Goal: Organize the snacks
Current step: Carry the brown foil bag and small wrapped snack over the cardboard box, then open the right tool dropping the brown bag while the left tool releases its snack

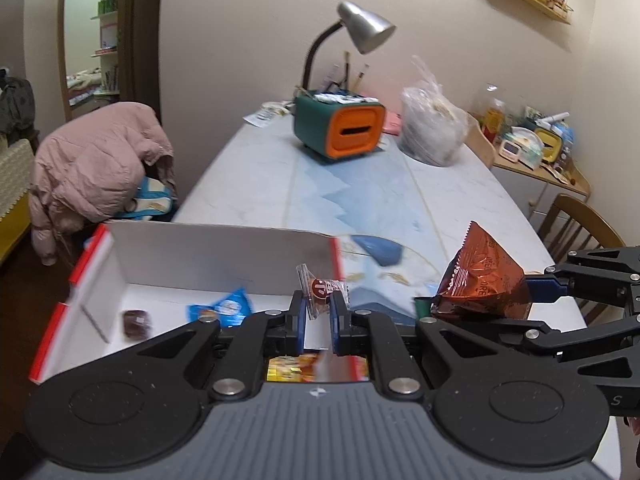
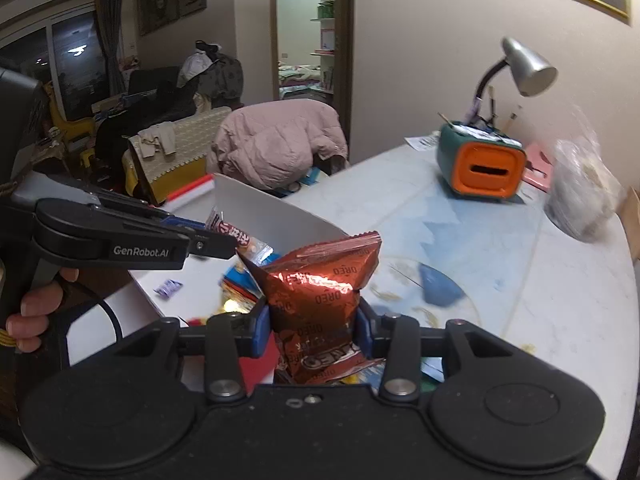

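Above the box [image 1: 224, 256], the left gripper [image 1: 318, 312] pinched a candy [image 1: 320, 290]; beside the box, the right gripper [image 2: 314, 330] clamped an Oreo bag [image 2: 320, 292].

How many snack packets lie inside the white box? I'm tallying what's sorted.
2 show in the left wrist view: a blue packet and a dark brown one on the white box floor; the hand-held grippers may hide more.

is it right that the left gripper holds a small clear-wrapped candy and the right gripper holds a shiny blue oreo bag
Not quite: the shiny Oreo bag in the right gripper is reddish-brown, not blue, as the right wrist view shows. The left gripper does hold the small clear-wrapped candy.
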The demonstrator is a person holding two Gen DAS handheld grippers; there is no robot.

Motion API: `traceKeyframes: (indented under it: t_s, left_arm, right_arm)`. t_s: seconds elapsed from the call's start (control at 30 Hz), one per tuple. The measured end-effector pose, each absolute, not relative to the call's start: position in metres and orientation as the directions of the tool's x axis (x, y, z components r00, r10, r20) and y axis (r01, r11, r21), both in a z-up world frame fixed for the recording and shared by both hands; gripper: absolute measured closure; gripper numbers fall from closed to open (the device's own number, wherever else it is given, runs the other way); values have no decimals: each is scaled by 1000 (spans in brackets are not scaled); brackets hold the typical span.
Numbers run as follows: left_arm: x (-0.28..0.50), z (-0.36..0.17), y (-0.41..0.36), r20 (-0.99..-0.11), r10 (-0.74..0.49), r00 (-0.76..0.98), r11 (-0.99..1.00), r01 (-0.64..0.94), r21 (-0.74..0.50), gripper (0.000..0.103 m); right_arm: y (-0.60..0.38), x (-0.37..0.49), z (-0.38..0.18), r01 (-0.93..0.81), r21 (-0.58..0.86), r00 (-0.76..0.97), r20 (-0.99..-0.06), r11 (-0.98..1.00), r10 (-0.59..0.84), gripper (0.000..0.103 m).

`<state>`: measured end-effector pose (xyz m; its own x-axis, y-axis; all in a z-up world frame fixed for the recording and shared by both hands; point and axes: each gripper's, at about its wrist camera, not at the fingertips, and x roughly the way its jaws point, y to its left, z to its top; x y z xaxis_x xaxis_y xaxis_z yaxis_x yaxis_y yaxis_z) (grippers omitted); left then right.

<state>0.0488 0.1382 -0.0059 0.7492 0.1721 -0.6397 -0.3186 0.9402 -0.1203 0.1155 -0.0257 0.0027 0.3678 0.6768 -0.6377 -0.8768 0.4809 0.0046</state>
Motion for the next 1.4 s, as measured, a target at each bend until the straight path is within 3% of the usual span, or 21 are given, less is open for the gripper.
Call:
traceKeyframes:
  t_s: [0.47,0.83,1.4]
  left_arm:
    - [19,-13,228,-655,208,727,920,-372,-121,92]
    - [19,-42,280,-716,207,667,907,-405,-116,92]
    - [57,-92,300,-828,160,538,918,-389,-75,91]
  right_arm:
    - [75,98,-11,-885,8,336,-682,466,650,63]
    - [133,110,-48,-867,15,314,-758,497,571,63]
    - [181,133,-90,-864,-27,303,-826,504,475,61]
